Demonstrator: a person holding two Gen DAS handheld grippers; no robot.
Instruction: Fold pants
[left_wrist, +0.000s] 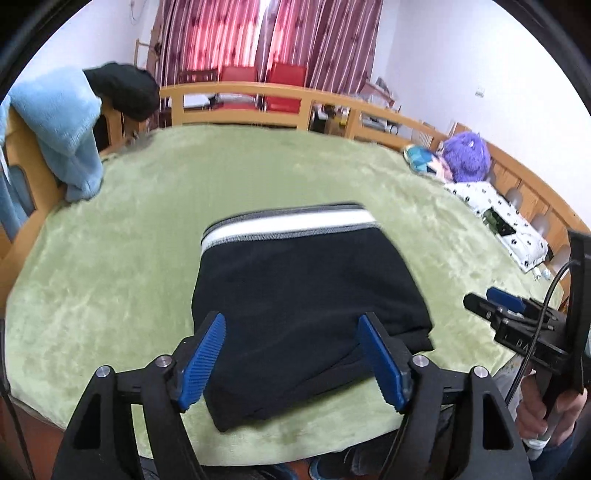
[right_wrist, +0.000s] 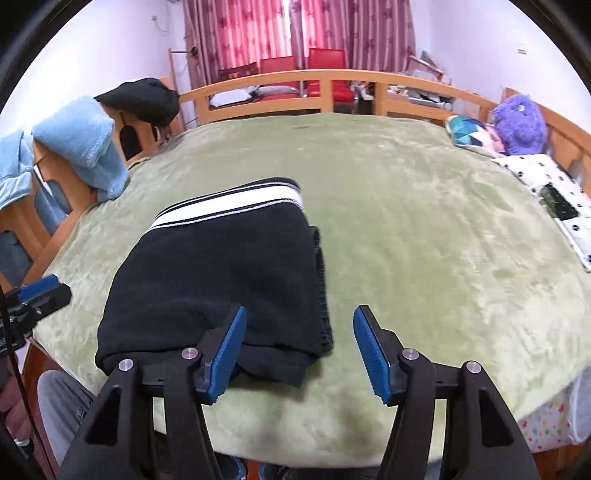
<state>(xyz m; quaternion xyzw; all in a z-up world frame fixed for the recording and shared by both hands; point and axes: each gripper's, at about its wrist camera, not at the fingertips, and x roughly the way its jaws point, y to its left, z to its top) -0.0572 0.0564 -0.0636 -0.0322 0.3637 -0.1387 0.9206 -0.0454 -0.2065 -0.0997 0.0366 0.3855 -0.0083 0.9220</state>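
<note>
The black pants (left_wrist: 295, 295) lie folded into a compact rectangle on the green blanket, the white and grey striped waistband (left_wrist: 288, 229) on the far side. They show in the right wrist view (right_wrist: 221, 273) too. My left gripper (left_wrist: 295, 354) is open and empty, hovering over the near edge of the bundle. My right gripper (right_wrist: 299, 350) is open and empty, at the bundle's near right corner. The right gripper also shows in the left wrist view (left_wrist: 495, 306), off to the right of the pants.
The green blanket (right_wrist: 424, 240) covers a bed with a wooden rail (right_wrist: 332, 79). A light blue blanket (left_wrist: 62, 133) and a dark garment (left_wrist: 125, 88) hang at the left. A purple plush (right_wrist: 521, 122) and a spotted pillow (right_wrist: 554, 192) lie at the right.
</note>
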